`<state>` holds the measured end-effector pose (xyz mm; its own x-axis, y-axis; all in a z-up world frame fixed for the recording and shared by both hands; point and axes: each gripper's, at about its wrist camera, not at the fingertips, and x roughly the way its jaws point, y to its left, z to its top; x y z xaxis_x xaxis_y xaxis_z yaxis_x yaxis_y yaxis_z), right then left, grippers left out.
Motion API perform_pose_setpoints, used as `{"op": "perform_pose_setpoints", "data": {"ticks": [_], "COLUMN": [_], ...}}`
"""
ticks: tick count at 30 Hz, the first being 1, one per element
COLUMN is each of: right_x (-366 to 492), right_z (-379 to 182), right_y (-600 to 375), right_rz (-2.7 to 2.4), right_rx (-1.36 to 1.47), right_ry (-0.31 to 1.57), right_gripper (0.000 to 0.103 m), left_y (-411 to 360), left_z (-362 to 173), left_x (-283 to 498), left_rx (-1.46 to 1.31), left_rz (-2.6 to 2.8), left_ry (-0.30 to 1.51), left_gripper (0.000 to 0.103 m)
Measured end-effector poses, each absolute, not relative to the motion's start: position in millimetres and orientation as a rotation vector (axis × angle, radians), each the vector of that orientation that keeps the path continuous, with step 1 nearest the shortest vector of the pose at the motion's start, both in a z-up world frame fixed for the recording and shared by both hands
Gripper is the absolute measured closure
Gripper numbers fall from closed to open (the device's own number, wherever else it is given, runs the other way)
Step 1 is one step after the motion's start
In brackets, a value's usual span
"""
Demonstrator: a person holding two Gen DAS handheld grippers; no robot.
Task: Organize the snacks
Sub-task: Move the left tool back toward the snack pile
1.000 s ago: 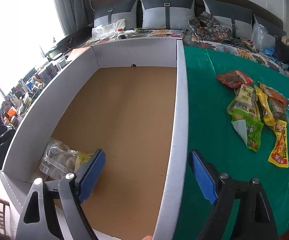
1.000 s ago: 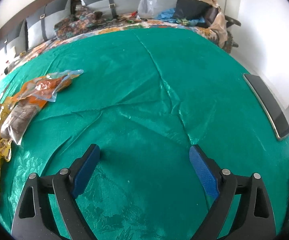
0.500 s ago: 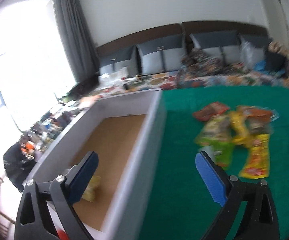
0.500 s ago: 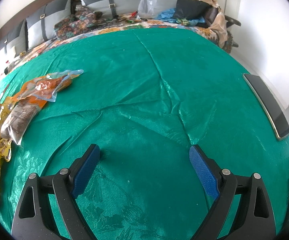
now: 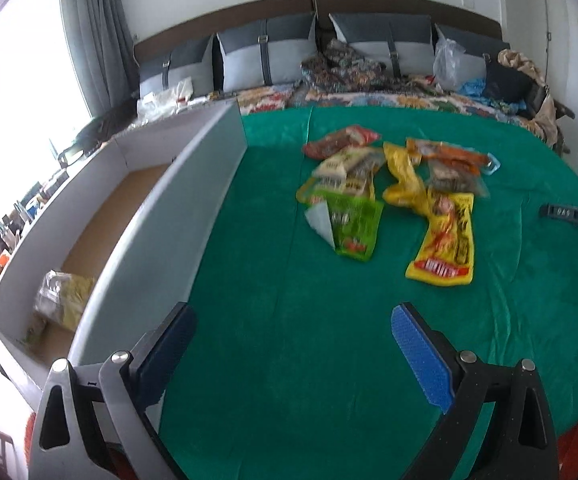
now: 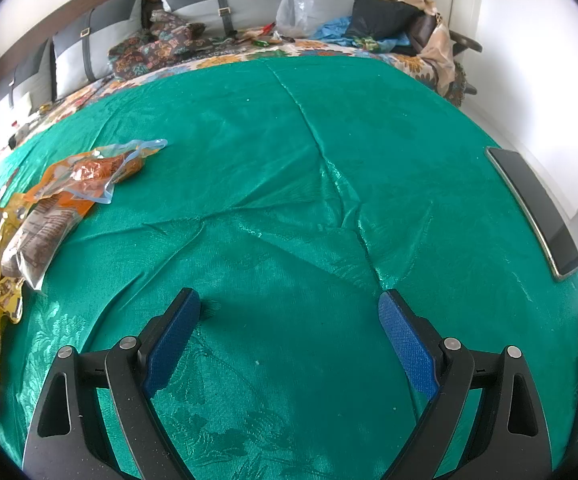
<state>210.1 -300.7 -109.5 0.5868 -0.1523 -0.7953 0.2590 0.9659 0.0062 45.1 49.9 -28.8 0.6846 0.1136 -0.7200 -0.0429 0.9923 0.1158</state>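
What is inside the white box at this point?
One clear snack packet with yellow contents lies at the near end of the white box, on bare brown floor. The near wall hides part of the floor, so anything else there cannot be seen.

Your left gripper (image 5: pixel 289 344), which a second ago hung over the brown floor of the white box (image 5: pixel 193 200) with its left pad beside the clear snack pack (image 5: pixel 63 296) lying there, now hangs over the green cloth (image 5: pixel 281 280), to the right of the box wall. Its jaws stand wider than before, with nothing between them. The snack pack stays behind in the box's near corner. The pile of snack packets (image 5: pixel 393 196), earlier off at the right edge of that view, now lies straight ahead of the gripper.
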Motion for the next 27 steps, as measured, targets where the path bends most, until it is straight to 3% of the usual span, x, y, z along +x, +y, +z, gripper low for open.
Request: {"op": "perform_pose_setpoints", "data": {"ticks": [27], "right_x": [210], "right_z": [-110], "right_y": [-301], "right_rz": [-0.242], "right_rx": [0.125], "right_ry": [0.911], "right_gripper": [0.010], "left_y": [55], "left_z": [-51], "left_x": [41], "left_rx": [0.131], "left_rz": [0.101], "left_ry": [0.871], "left_gripper": [0.006]}}
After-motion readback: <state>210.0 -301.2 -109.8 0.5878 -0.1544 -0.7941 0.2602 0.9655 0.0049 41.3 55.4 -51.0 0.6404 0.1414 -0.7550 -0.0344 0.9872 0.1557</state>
